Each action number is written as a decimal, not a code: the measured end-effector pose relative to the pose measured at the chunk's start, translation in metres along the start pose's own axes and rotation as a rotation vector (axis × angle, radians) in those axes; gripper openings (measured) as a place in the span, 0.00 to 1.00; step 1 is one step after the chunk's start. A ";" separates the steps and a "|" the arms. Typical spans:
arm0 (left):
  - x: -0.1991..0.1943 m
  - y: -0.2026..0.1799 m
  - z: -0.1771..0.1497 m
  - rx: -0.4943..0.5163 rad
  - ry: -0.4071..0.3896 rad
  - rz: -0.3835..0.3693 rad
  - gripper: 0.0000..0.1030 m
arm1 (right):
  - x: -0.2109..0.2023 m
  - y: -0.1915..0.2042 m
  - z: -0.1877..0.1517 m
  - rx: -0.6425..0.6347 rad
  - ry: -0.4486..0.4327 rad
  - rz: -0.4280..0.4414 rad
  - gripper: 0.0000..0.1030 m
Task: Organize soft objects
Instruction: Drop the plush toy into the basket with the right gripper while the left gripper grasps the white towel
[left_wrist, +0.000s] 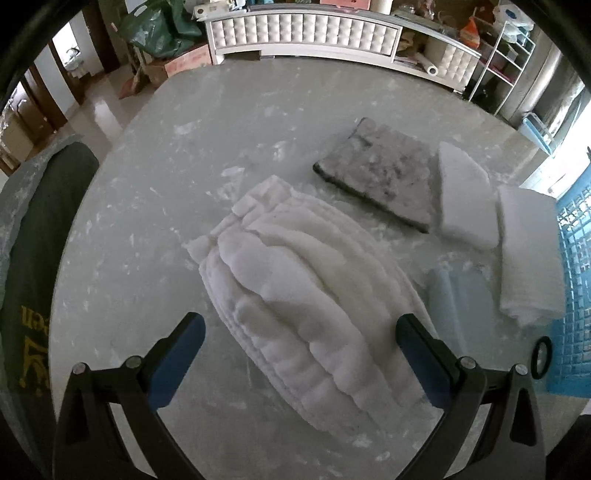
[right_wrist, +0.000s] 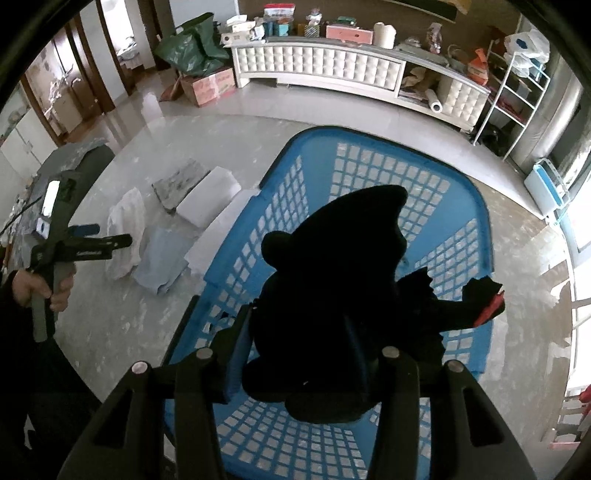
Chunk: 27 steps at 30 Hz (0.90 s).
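Only our right wrist view shows the basket's (right_wrist: 476, 206) inside and the black plush (right_wrist: 332, 295); our left wrist view gives just a strip of blue lattice at the right edge and instead spreads the table (left_wrist: 147, 229) before us.

In the left view, our left gripper (left_wrist: 301, 334) stands wide apart at the bottom of the frame, and the white towel (left_wrist: 295, 288) lies on the table between and beyond its fingers, running up toward centre. It is folded, ribbed and fluffy. Upper right of it sit a grey pad (left_wrist: 384, 177), a white block (left_wrist: 465, 203) and a folded cloth (left_wrist: 528, 251), side by side.

In the right view, our right gripper (right_wrist: 314, 365) is clamped on the plush, holding it over the basket at lower centre. The plush is nearly all black, with a red patch at its right tip.
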<state>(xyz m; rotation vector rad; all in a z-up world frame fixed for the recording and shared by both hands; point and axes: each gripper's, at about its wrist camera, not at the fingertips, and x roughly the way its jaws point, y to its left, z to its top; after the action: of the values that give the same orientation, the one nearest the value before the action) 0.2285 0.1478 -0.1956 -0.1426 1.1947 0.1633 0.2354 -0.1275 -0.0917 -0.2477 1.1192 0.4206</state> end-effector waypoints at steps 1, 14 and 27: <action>0.003 0.001 0.000 -0.010 0.007 -0.008 1.00 | 0.002 0.000 -0.001 -0.004 0.006 0.002 0.43; 0.024 0.003 0.013 0.003 0.059 -0.019 0.96 | 0.022 -0.008 -0.008 0.025 0.096 0.051 0.43; 0.018 -0.015 0.019 0.058 0.007 -0.111 0.29 | 0.032 -0.007 -0.016 0.056 0.175 0.042 0.45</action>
<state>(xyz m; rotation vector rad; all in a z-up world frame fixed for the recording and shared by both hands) 0.2557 0.1374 -0.2047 -0.1578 1.1940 0.0311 0.2376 -0.1333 -0.1275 -0.2153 1.3078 0.4102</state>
